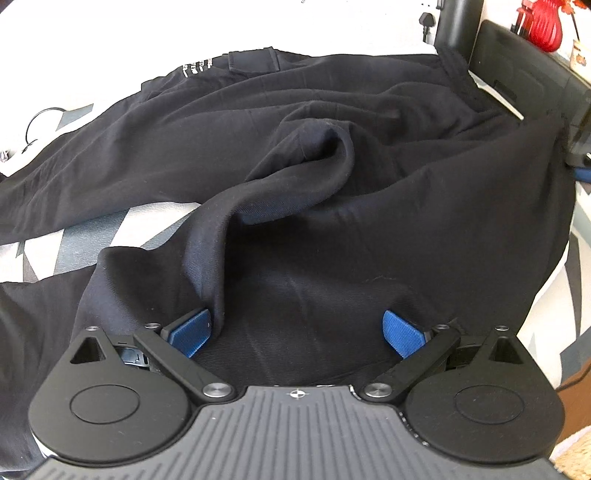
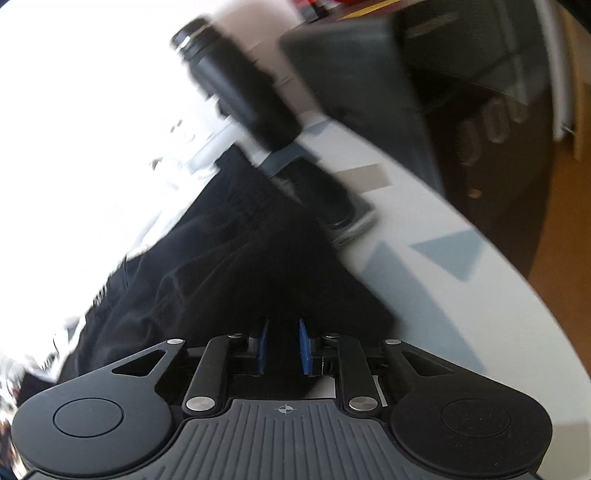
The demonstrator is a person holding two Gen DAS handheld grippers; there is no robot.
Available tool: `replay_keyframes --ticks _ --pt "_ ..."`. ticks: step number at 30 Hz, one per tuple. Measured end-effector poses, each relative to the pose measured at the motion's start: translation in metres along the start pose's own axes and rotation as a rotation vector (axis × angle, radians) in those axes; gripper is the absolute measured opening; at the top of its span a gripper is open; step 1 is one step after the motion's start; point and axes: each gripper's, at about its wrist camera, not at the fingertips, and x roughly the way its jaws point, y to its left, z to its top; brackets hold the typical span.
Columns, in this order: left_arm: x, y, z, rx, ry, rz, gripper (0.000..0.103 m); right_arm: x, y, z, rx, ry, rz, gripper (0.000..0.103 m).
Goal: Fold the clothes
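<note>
Blur over right tool (image 2: 282, 345) and garment (image 2: 229, 266)

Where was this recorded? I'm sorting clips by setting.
Probably a room in a home. A black garment lies spread on a white and grey patterned cover, a plug sits in a wall socket, and a red vase stands behind.

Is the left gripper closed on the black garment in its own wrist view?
No: the left gripper stands wide open, its blue pads apart over the black garment.
</note>
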Motion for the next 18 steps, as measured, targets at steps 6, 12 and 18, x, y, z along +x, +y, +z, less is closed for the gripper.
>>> replay_keyframes --ticks 6,12,18 --pt "0.007 0.001 0.002 -0.011 0.013 0.008 0.102 0.012 0.006 -0.002 -0.022 0.012 -0.027 0.022" --pt "0.009 0.004 -0.002 -0.015 0.006 0.005 0.102 -0.031 -0.02 -0.008 0.091 -0.066 -0.015 0.071" --pt "0.013 0.004 -0.002 -0.044 -0.01 0.0 0.103 -0.051 -0.029 -0.022 0.031 -0.131 -0.166 0.083"
